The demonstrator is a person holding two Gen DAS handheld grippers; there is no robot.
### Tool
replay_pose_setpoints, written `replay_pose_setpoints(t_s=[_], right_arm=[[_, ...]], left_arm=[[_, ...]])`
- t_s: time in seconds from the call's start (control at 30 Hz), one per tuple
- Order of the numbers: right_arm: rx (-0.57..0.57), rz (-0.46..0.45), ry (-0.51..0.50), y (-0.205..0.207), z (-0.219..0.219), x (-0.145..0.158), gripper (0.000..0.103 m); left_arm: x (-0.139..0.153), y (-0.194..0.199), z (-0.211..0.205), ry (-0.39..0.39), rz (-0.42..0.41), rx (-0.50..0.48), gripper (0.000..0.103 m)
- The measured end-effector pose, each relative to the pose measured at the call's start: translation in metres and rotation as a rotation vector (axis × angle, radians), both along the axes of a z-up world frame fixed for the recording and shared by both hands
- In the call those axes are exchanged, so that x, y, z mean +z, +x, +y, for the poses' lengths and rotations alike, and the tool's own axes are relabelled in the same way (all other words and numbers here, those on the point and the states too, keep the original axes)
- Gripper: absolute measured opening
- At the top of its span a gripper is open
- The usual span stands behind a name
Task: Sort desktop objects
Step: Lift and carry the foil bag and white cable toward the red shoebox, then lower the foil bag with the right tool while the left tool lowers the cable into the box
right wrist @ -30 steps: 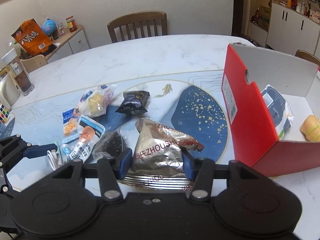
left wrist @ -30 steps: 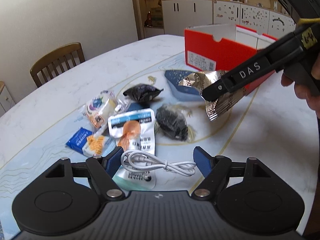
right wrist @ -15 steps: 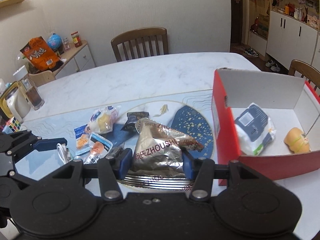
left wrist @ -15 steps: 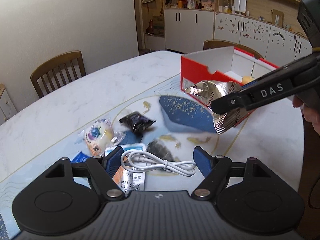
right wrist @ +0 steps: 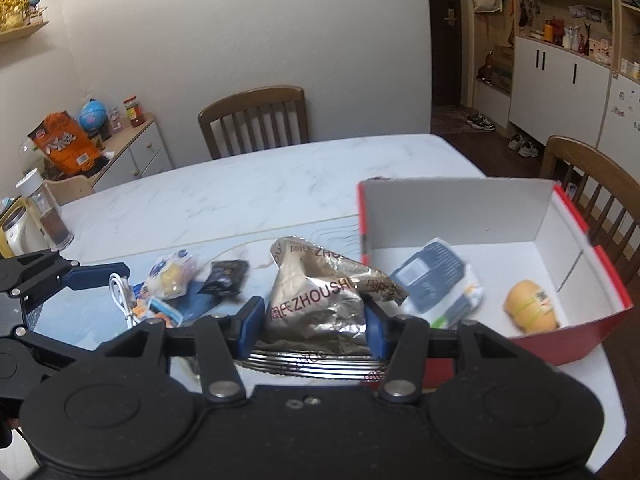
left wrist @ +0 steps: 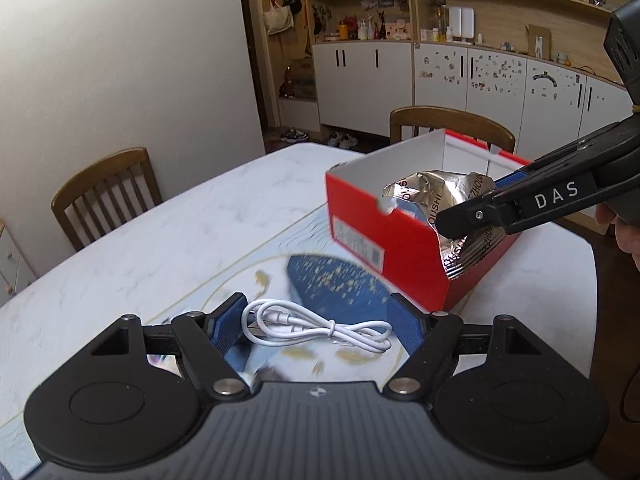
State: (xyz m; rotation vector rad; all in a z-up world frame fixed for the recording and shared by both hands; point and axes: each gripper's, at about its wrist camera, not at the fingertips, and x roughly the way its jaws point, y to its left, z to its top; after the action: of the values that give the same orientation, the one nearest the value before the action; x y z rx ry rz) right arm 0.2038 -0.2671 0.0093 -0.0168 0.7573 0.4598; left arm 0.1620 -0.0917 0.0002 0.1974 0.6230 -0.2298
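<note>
With two items lying in the red cardboard box (right wrist: 532, 344) and several snack packets (right wrist: 172, 280) waiting on the marble table (right wrist: 248, 196), the right gripper (right wrist: 314, 318) is gripping a crinkled silver foil bag (right wrist: 316, 300) beside the box while the left gripper (left wrist: 316, 326) is holding a coiled white cable (left wrist: 316, 328).

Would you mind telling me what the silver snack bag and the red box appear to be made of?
The silver snack bag looks like metallised foil film: shiny, crinkled, with a ribbed sealed edge. The red box appears to be cardboard, glossy red outside and matte white inside, with folded walls and a thumb notch in its end; probably a shoebox.
</note>
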Motion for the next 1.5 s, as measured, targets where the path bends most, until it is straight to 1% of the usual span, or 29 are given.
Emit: replay_pose_setpoints(t_s=[0.27,0.47,0.57,0.8,1.03,1.5], right_arm=[[-0.007,-0.021,-0.001,0.017,-0.043,0.009,0.052],[-0.014,-0.028,-0.014,0.034,-0.077,0.011,0.052],[-0.014,-0.021,-0.023,0.044,-0.092,0.009,0.052],[-0.014,-0.018,-0.041,0.072,-0.121,0.004,0.052],[-0.009,0.001,-0.044,0.101,-0.137,-0.005,0.052],[0.017,0.071,-0.089,0.153,-0.142,-0.033,0.052]], left_arm=[[0.008,0.023,-0.040,-0.025,-0.023,-0.002,0.077],[0.010,0.041,-0.075,-0.027,-0.041,-0.013,0.077],[0.010,0.052,-0.089,-0.035,-0.034,-0.021,0.077],[0.008,0.079,-0.120,-0.028,-0.014,-0.046,0.077],[0.000,0.108,-0.144,-0.010,0.026,-0.085,0.077],[-0.016,0.155,-0.190,0.051,0.093,-0.180,0.077]])
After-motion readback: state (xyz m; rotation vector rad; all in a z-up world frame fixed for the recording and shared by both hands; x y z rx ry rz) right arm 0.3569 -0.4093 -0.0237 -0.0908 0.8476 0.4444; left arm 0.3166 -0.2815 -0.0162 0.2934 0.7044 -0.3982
